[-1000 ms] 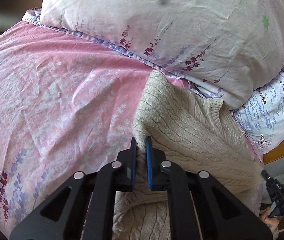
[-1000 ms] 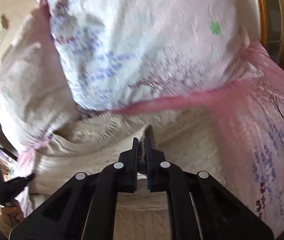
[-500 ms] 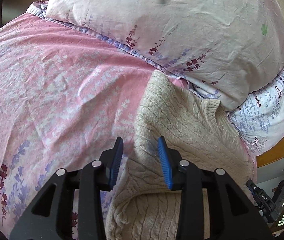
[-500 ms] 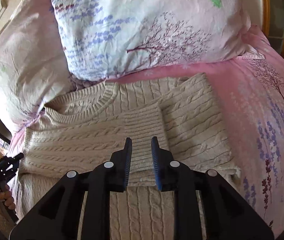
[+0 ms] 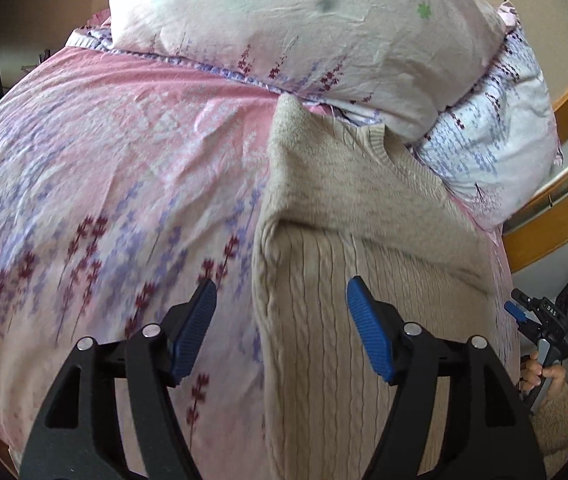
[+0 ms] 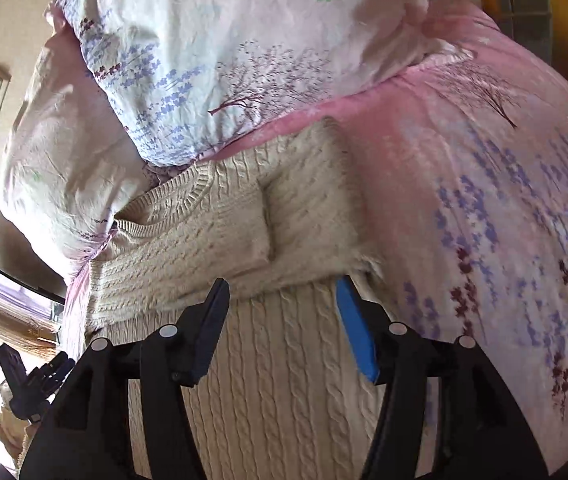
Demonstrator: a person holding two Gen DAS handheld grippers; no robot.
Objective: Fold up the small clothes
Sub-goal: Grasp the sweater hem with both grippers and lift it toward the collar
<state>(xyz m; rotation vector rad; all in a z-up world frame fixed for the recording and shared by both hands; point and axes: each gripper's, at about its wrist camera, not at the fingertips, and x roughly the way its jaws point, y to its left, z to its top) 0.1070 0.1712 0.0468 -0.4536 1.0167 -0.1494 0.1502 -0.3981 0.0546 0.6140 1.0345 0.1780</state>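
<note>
The pink bedsheet printed with purple and maroon flower sprigs (image 5: pixel 103 168) fills everything ahead of and below both my tools, and its edges are cut off by the round rim of each view. Beyond my fingertips two pale crumpled floral pillows are stacked at the head of the bed, the larger whitish one (image 5: pixel 304 32) lying on the one with blue sprigs (image 5: pixel 496 148); where they meet the sheet behind the garment is hidden.

The cream cable-knit sweater (image 6: pixel 284 380) lies flat on the sheet right under my tools, its ribbed neckline up against the pillows. Both sleeves are folded in across the chest; from my right tool I see a sleeve cuff (image 6: pixel 239 240) just ahead of the fingertips. Its hem runs out of sight beneath the tool bodies.

My left gripper (image 5: pixel 279 320) has its blue-padded jaws opening, standing wide apart above the sweater's left edge, with one finger over bare sheet and the other over knit, gripping nothing. My right gripper (image 6: pixel 281 312) is also opening, jaws apart over the sweater's body near its right edge, pads clear of the fabric.

At the far right of the left view my other tool shows small, with fingers on its handle and a fuzzy cream sleeve (image 5: pixel 556 416), partly cut off.
</note>
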